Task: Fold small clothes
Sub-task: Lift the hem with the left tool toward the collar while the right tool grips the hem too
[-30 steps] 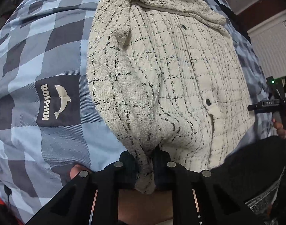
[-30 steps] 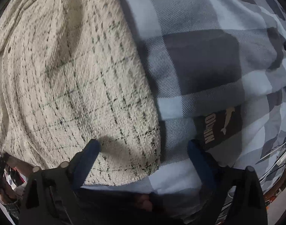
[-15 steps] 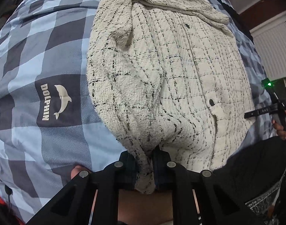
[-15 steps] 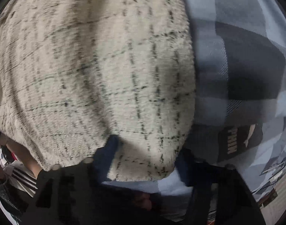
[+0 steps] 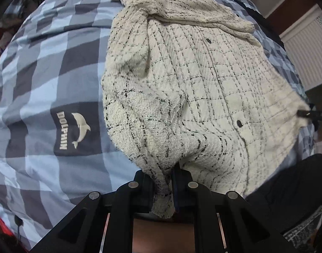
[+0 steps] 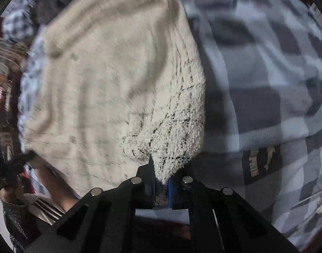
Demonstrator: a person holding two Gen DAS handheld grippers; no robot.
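Note:
A cream tweed jacket [image 5: 203, 80] with thin black checks and dark buttons lies spread on a blue checked bedspread [image 5: 45, 73]. My left gripper [image 5: 164, 181] is shut on one near hem corner, and cloth bunches between its pads. At the far right edge of that view, the right gripper [image 5: 306, 112] pulls the other hem corner out. In the blurred right wrist view, the right gripper [image 6: 162, 183] has its jaws closing tight on a fuzzy corner of the jacket [image 6: 110, 88], which is lifted off the bedspread [image 6: 266, 84]. The left gripper [image 6: 19, 162] shows at the left edge.
A dark patch with a white dolphin and lettering [image 5: 76, 129] sits on the bedspread left of the jacket. The person's dark trousers [image 5: 298, 185] fill the lower right. A white ribbed panel [image 5: 308, 52] stands beyond the bed. A hand [image 6: 9, 191] holds the left gripper.
The right gripper slid over the jacket's edge, shut on its corner and lifted it. The jacket's right hem is now stretched outward. The left gripper kept its hold.

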